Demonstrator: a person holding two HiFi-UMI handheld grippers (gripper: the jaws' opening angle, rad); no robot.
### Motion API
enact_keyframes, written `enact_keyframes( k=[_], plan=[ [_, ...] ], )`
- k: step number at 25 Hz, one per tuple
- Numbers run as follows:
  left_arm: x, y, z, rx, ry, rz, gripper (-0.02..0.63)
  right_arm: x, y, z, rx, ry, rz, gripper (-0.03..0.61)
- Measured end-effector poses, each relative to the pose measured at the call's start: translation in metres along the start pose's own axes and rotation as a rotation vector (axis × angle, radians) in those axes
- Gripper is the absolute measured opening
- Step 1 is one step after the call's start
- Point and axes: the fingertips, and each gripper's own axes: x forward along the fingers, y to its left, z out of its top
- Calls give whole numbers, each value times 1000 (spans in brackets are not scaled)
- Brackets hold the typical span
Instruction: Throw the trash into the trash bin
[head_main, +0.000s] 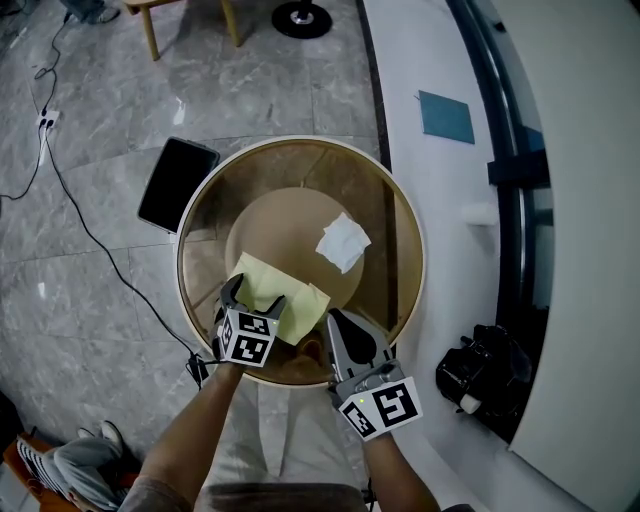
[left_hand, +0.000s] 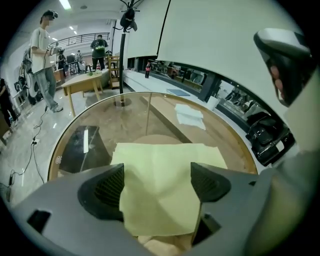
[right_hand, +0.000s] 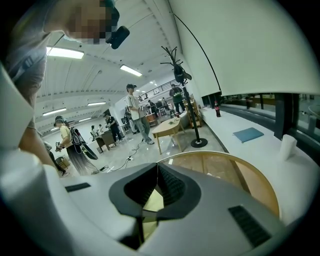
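Left gripper (head_main: 255, 298) jaws apart astride the yellow paper (head_main: 262, 275) on the glass table (head_main: 392, 225) — right gripper (head_main: 336, 320) jaws together, empty.

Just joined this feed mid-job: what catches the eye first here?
A yellow paper sheet lies at the near edge of the round glass table, between the open jaws of the left gripper. Farther right on the glass lies a crumpled white tissue. The right gripper is shut beside the sheet.
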Motion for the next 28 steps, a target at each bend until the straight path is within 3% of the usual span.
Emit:
enact_keyframes(
  k=[15,19,22,28],
  plan=[
    [-1,6,-4,75,-5,52,388,5,8,-11,21,16,-7,20],
    [-5,11,-6,55,-17,77,254,6,12,-13,20,21,-2,20],
    [-9,15,-8,-1,-20,69,67,6,13,-14,16,29,-1,20],
    [-17,11,-1,-47,-48,21,37,8,15,-15,10,33,4,20]
  ],
)
